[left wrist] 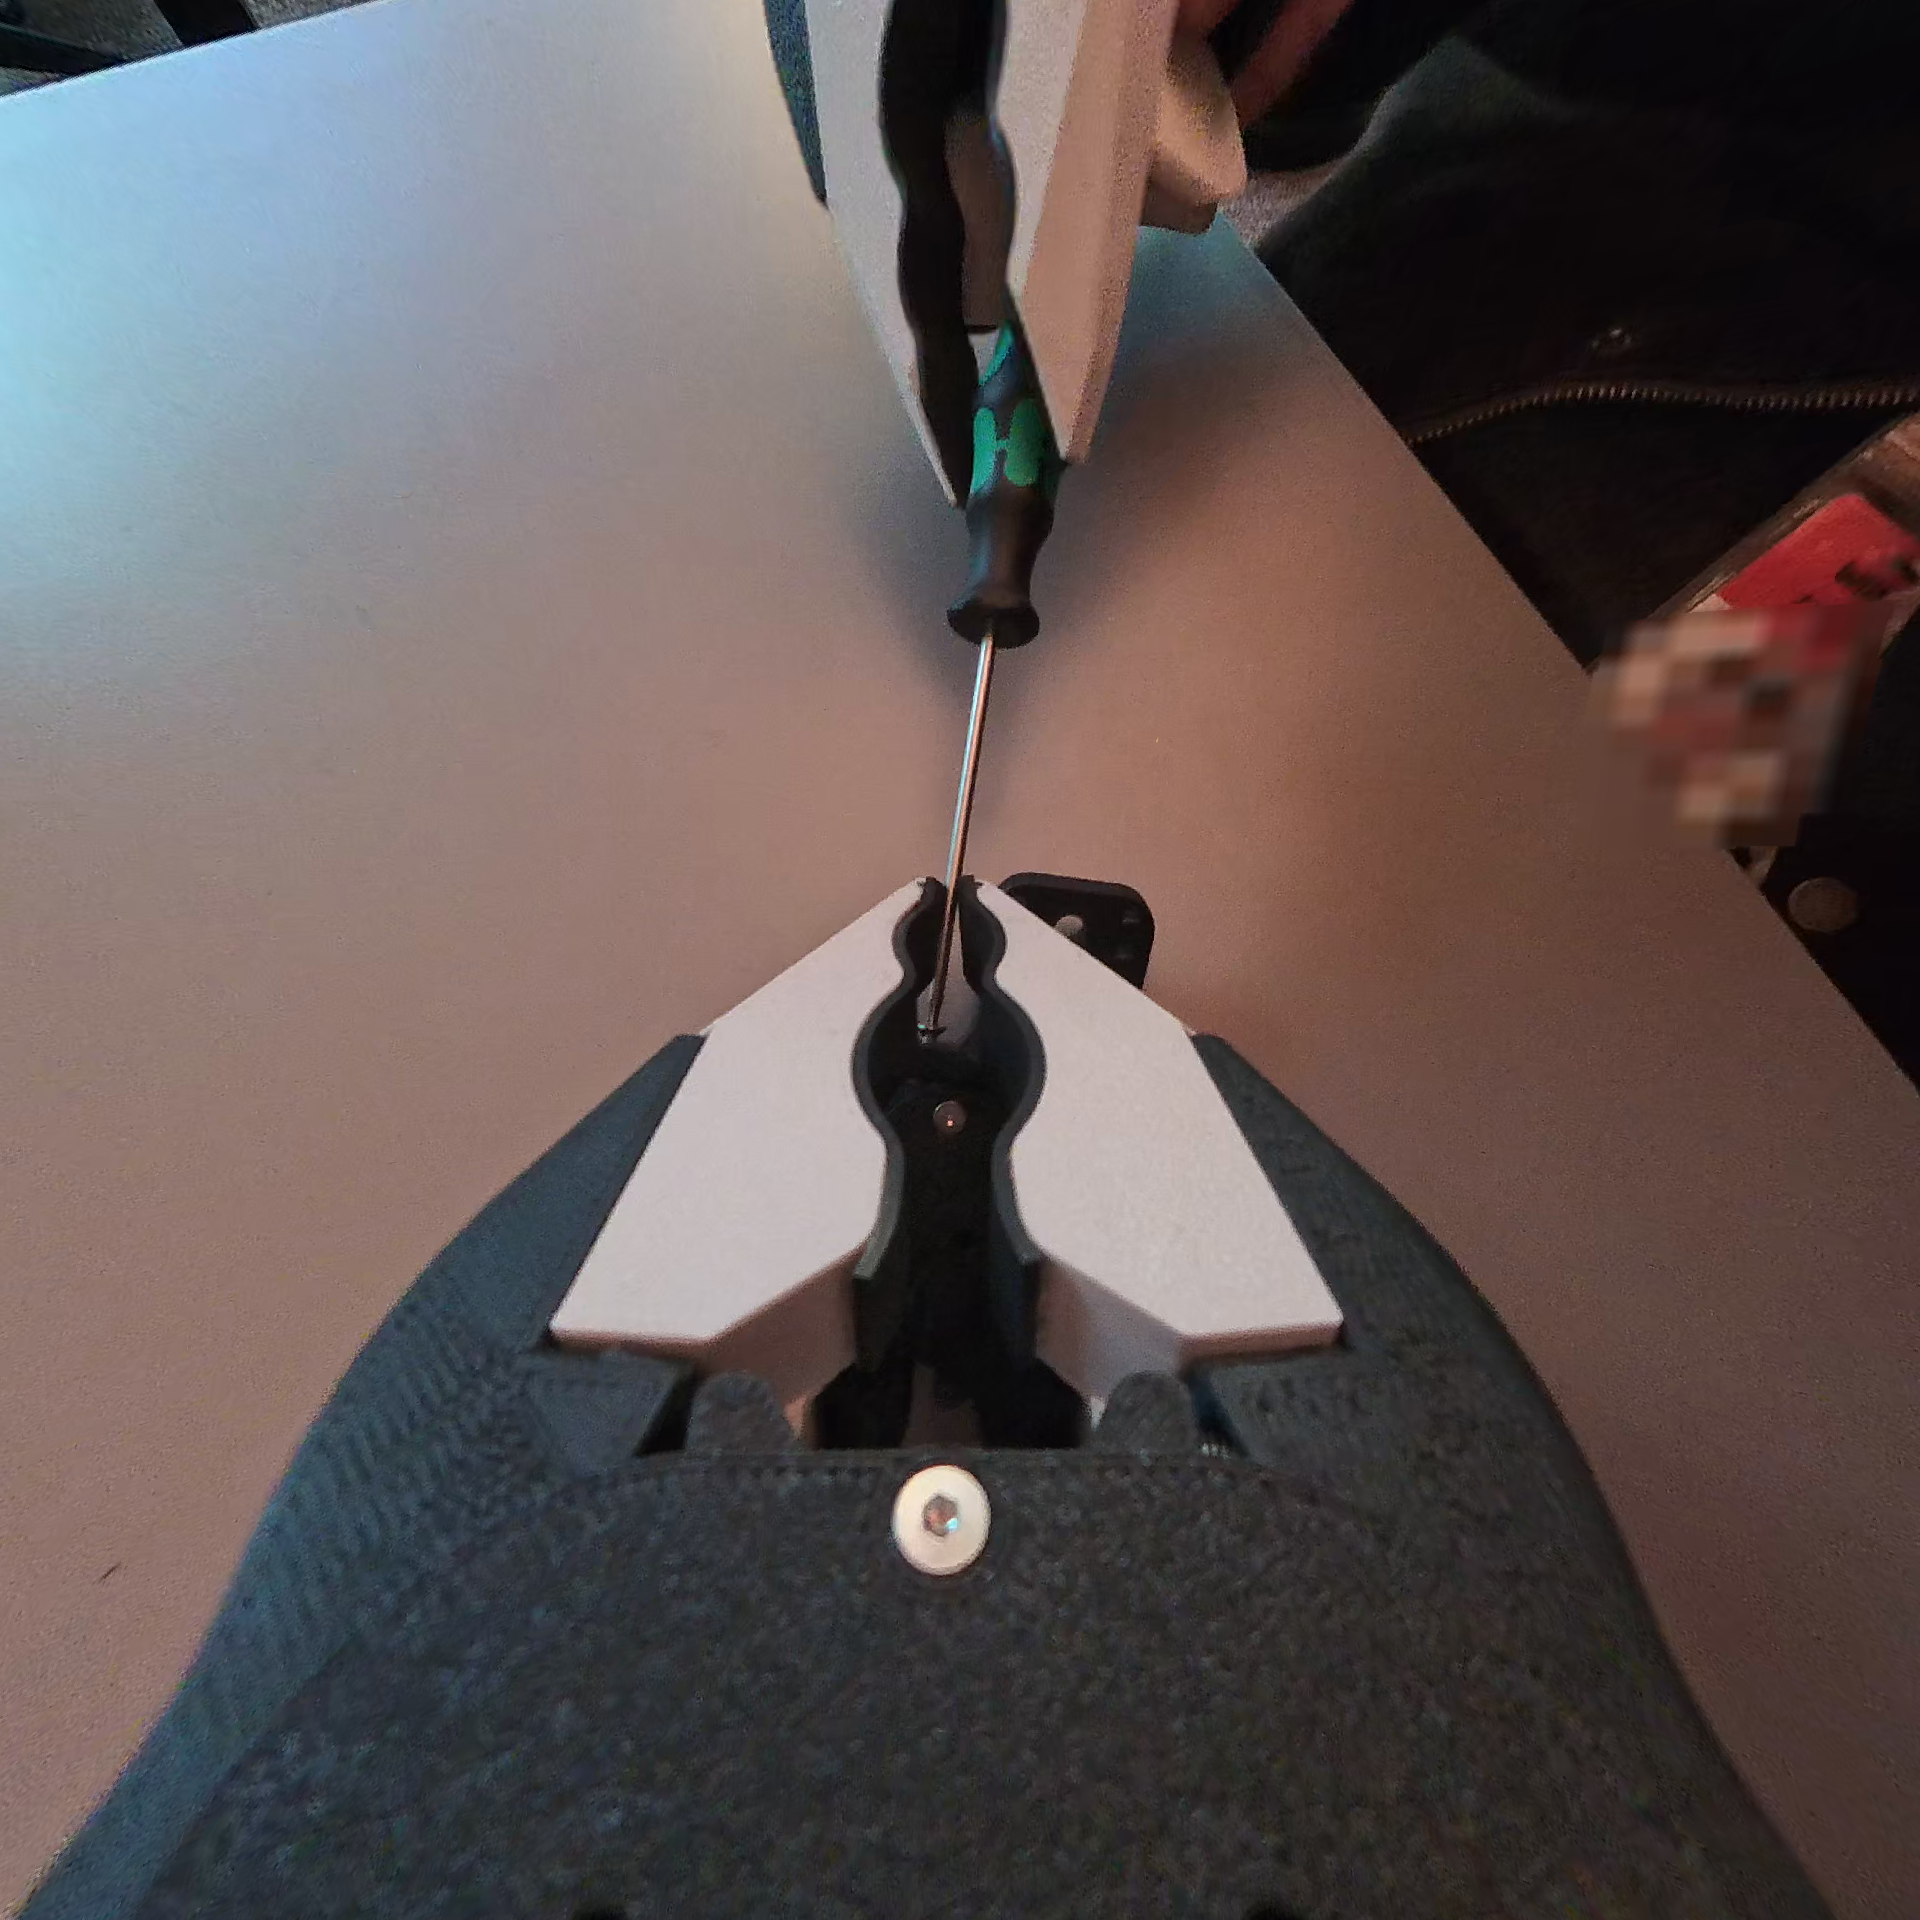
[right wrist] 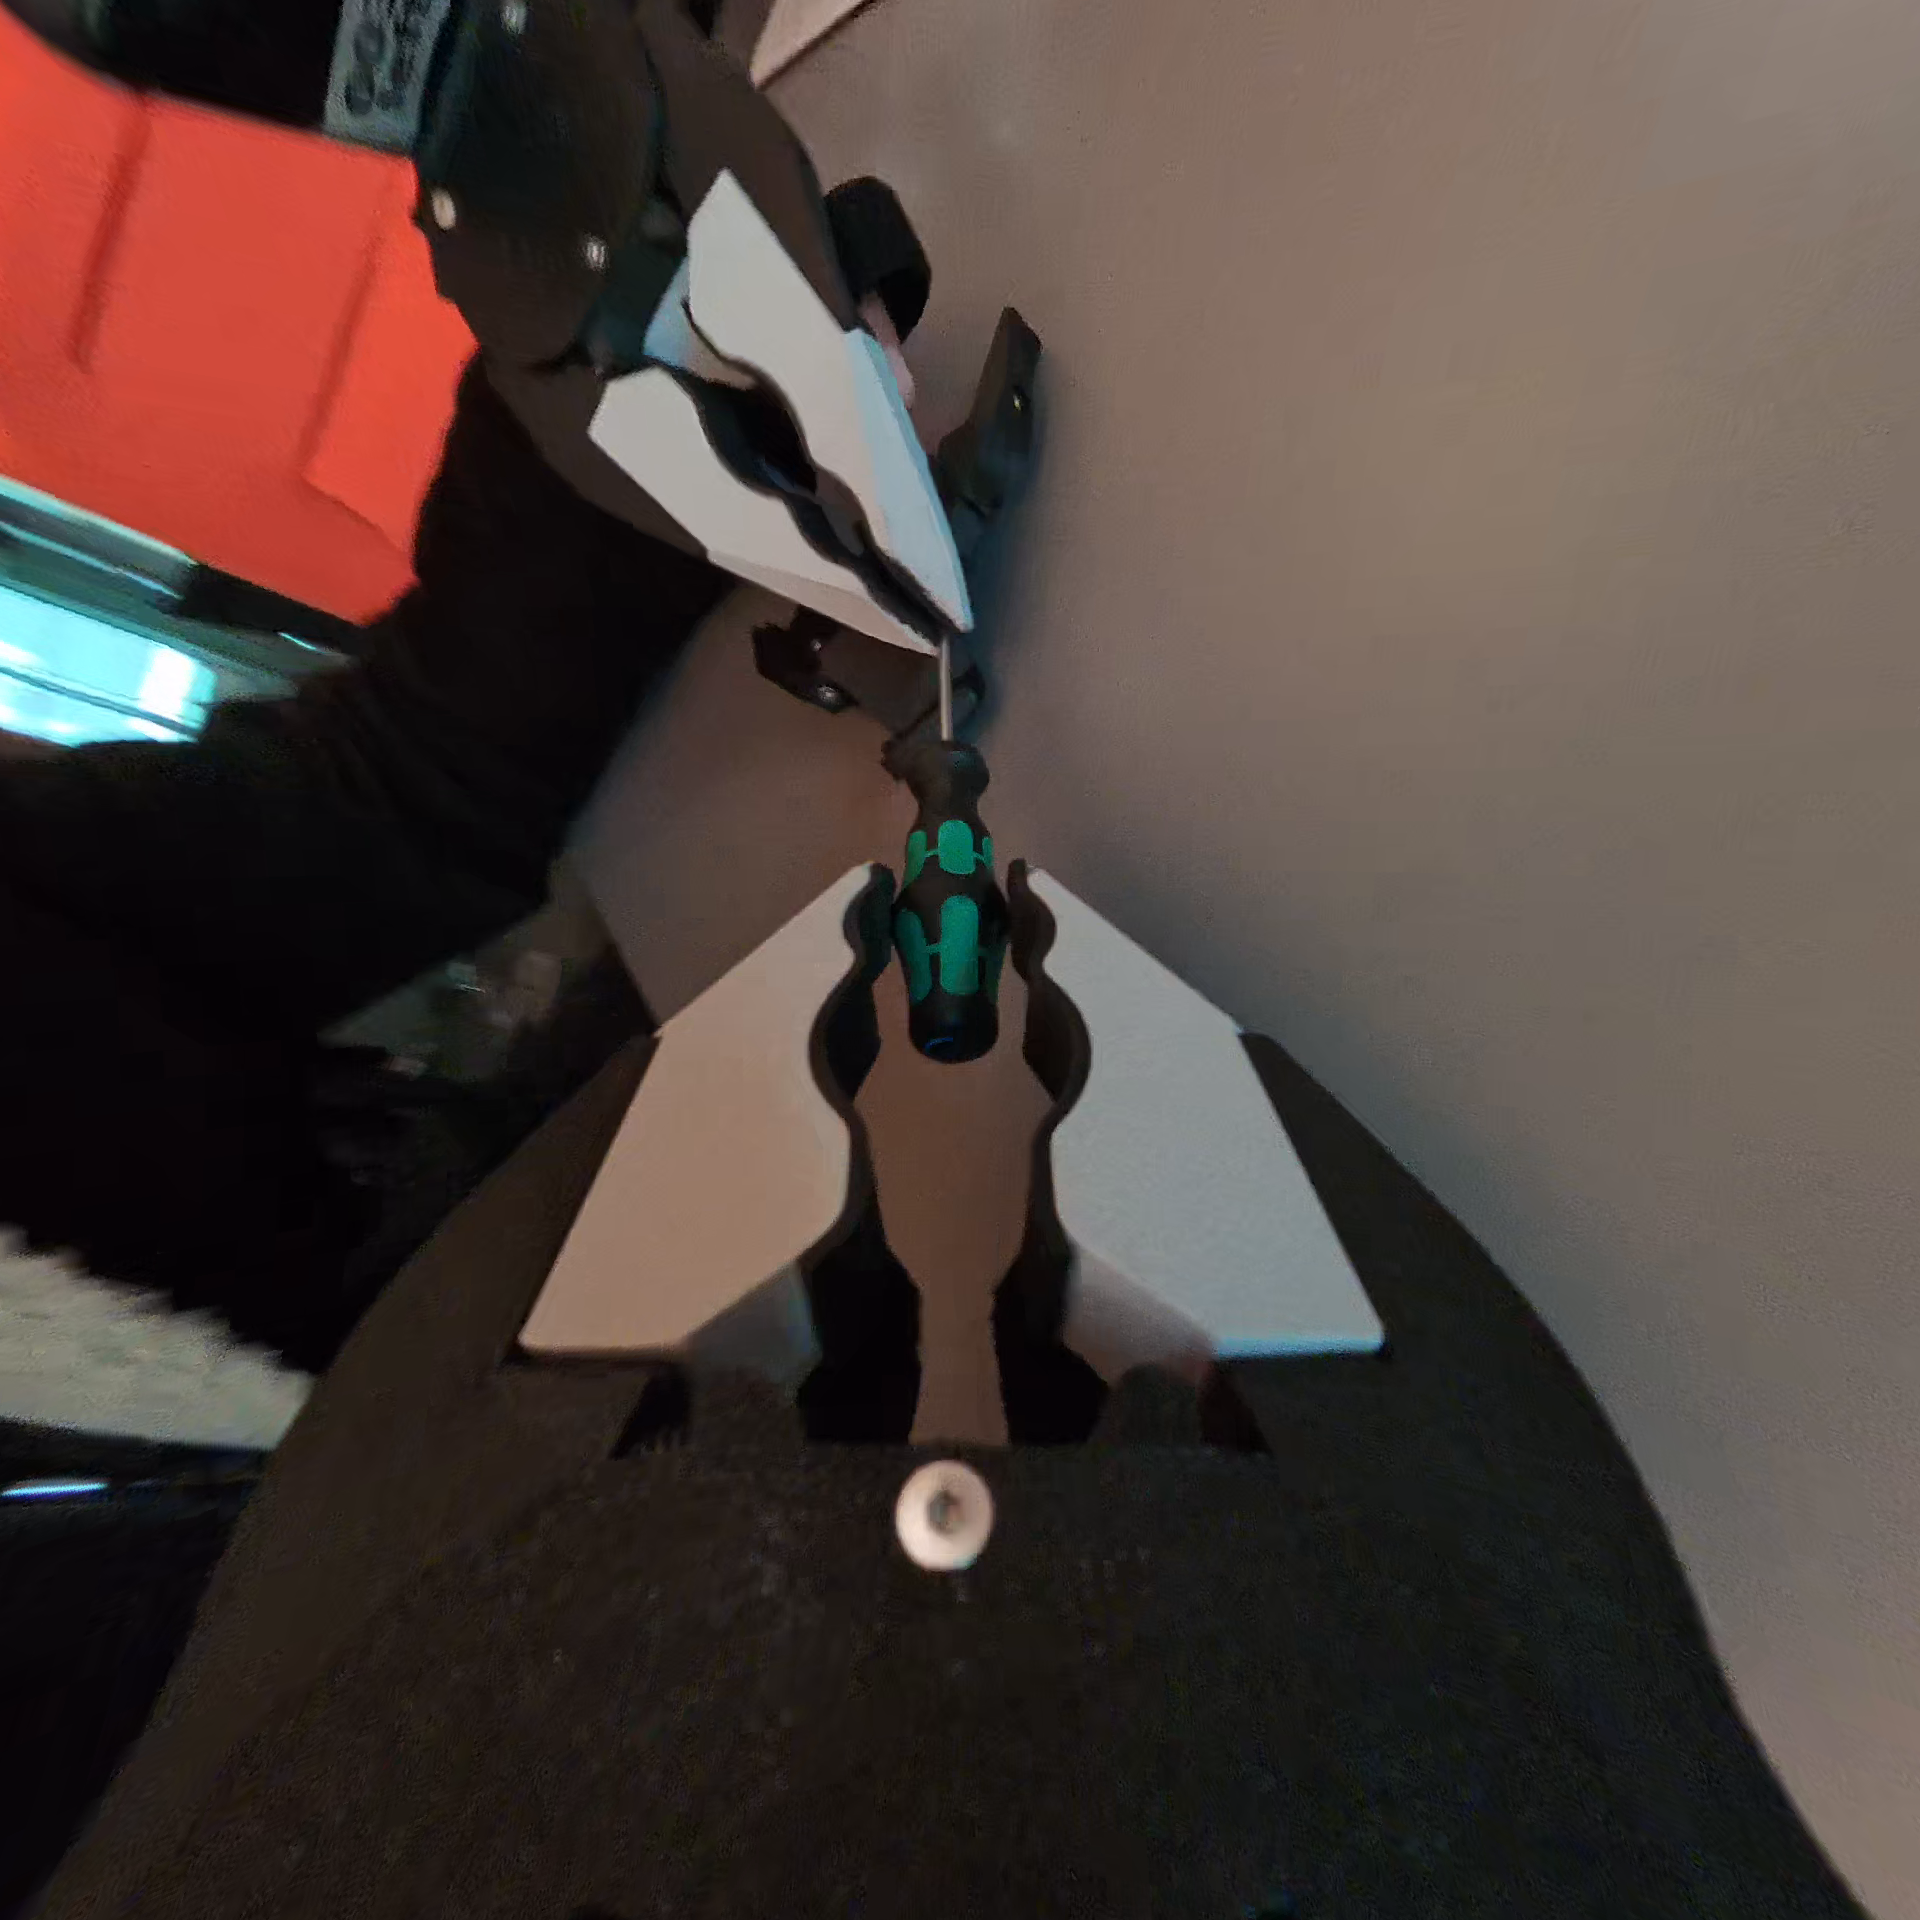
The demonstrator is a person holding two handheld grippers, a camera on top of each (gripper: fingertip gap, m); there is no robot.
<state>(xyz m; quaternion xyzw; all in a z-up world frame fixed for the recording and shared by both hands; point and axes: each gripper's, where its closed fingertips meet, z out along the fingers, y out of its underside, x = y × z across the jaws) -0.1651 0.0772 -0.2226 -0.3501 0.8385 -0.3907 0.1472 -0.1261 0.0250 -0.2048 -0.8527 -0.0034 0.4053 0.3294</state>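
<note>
Left tool [left wrist: 948, 894] clamped on small black bracket [left wrist: 1107, 920] held over matte grey surface [left wrist: 416, 727]; right tool [right wrist: 951, 883] gripping black-and-green-handled screwdriver [right wrist: 948, 935], thin shaft tip seated at a screw between left fingers [left wrist: 790, 1122]; dark jacket beside.

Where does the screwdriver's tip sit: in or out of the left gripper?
In: the screwdriver shaft runs between the left gripper's closed fingertips.
</note>
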